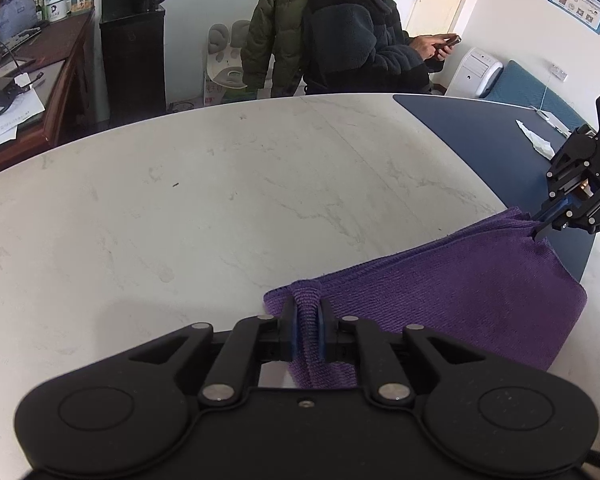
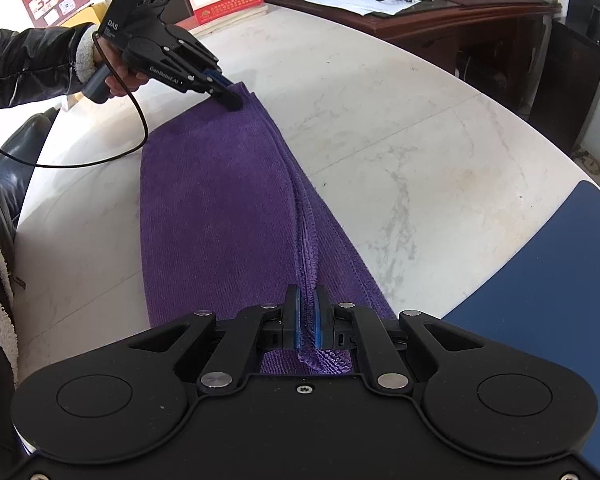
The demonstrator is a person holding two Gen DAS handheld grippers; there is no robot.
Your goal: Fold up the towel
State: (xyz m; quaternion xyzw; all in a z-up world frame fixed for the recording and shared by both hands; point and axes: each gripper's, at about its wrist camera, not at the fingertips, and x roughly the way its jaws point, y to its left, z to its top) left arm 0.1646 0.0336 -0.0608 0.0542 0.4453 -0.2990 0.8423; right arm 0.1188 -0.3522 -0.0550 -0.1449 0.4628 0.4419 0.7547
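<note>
Item: purple towel [image 2: 216, 208], ribbed weave, folded over into a long double-layered strip. It lies flat on the pale marble-pattern surface [image 1: 220, 208], its long free edges stacked together along one side, one end close to a dark blue mat [image 2: 540, 280] that covers a corner of the same surface.

Left gripper [image 1: 307, 328]: black, blue-padded, held in a person's hand [image 2: 120, 76] with a dark sleeve and fleece cuff. Jaws nearly closed on a bunched ridge of towel at one end of the strip; the fabric stands pinched up between the pads. A black cable hangs from the handle and loops down over the near edge of the surface.

Right gripper [image 2: 308, 320]: same make. Jaws clenched on the stacked edges at the other end of the strip, a thin fold of cloth running straight up between the pads. From the left wrist view its tips bite the far corner of the towel, just beside the blue mat.

Surroundings: a second person [image 1: 364, 36] in a dark fleece jacket sits beyond the surface, holding a phone. A crumpled white tissue [image 1: 536, 140] lies on the blue mat, well apart from the towel. A brown wooden desk [image 2: 440, 12] with papers and a printer stands to the side.
</note>
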